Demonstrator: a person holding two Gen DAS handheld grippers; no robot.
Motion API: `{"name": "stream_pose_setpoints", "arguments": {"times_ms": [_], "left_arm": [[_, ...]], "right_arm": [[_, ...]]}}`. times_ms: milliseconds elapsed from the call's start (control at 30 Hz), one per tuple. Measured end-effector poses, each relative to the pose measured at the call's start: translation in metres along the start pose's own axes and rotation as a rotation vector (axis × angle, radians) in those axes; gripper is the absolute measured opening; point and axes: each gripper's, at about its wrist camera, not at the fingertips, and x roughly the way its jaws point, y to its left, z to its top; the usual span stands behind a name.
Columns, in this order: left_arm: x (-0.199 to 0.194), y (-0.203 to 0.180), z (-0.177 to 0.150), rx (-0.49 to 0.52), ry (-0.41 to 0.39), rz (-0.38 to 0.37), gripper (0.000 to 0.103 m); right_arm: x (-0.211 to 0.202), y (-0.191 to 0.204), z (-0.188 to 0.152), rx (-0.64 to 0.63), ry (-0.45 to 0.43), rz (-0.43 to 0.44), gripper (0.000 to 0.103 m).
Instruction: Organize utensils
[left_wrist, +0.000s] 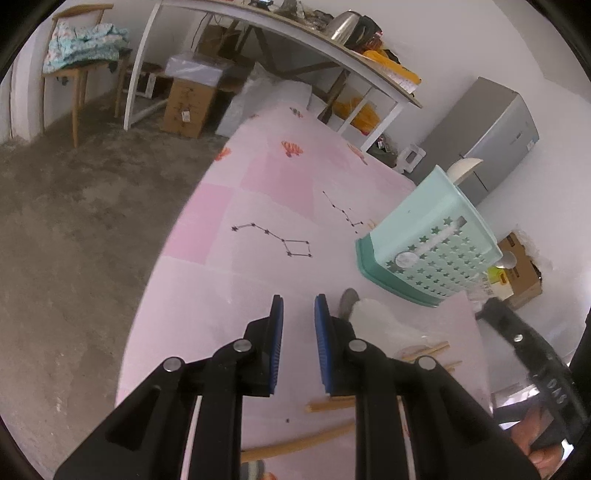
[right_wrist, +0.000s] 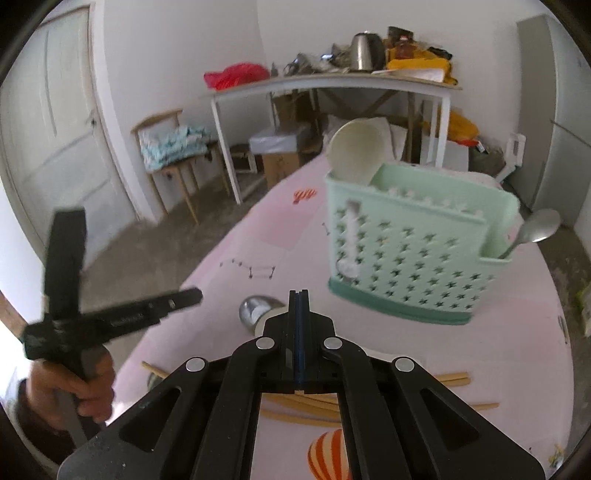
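The mint utensil caddy (right_wrist: 417, 251) stands far right on the pink table (right_wrist: 229, 254), already holding a white ladle (right_wrist: 351, 151) and a metal spoon (right_wrist: 535, 229). Chopsticks (right_wrist: 310, 406) and another spoon (right_wrist: 255, 310) lie loose near the front, so I judge the job about half done. The right gripper (right_wrist: 298, 295) hovers pressed closed and empty above them; the left gripper (left_wrist: 298, 306) stands slightly parted, empty, angled down.

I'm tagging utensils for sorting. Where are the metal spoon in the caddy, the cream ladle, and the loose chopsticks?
metal spoon (right_wrist: 543, 226): right wrist view, on its bowl.
cream ladle (right_wrist: 354, 150): right wrist view, on its round bowl.
loose chopsticks (right_wrist: 452, 378): right wrist view, on the pair's tips.
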Motion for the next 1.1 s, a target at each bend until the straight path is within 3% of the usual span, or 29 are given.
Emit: {"name": "stream_pose_setpoints", "arguments": {"times_ms": [167, 267, 333, 367, 467, 633, 867, 900, 933, 967, 1100], "left_arm": [[0.005, -0.008, -0.003, -0.002, 0.032, -0.052, 0.017], [0.007, -0.015, -0.007, 0.017, 0.047, -0.065, 0.017], [0.008, -0.017, -0.008, 0.022, 0.037, -0.033, 0.017], [0.008, -0.016, -0.008, 0.019, 0.031, -0.016, 0.017], [0.006, -0.008, -0.006, -0.014, 0.016, 0.017, 0.017], [0.0, 0.008, -0.003, -0.054, -0.002, 0.063, 0.017], [-0.001, 0.027, -0.003, -0.081, 0.003, 0.066, 0.017], [-0.001, 0.028, -0.003, -0.082, 0.002, 0.064, 0.017], [-0.001, 0.029, -0.003, -0.082, 0.002, 0.062, 0.017], [-0.001, 0.03, -0.003, -0.082, 0.002, 0.06, 0.017], [-0.002, 0.033, -0.003, -0.082, -0.001, 0.056, 0.017]], "right_arm": [[0.0, -0.012, -0.002, 0.032, 0.016, 0.031, 0.0], [0.005, -0.017, -0.011, 0.039, 0.06, 0.072, 0.006], [0.01, -0.012, -0.014, 0.016, 0.085, 0.08, 0.039], [0.017, -0.005, -0.018, -0.009, 0.096, 0.084, 0.044], [0.039, 0.017, -0.023, -0.077, 0.149, 0.09, 0.046], [0.083, 0.049, -0.028, -0.185, 0.238, -0.017, 0.046], [0.117, 0.081, -0.029, -0.303, 0.303, -0.17, 0.045], [0.118, 0.078, -0.031, -0.299, 0.307, -0.176, 0.037], [0.119, 0.079, -0.031, -0.294, 0.313, -0.186, 0.024], [0.119, 0.078, -0.03, -0.289, 0.316, -0.197, 0.019], [0.112, 0.077, -0.031, -0.283, 0.299, -0.205, 0.011]]}}
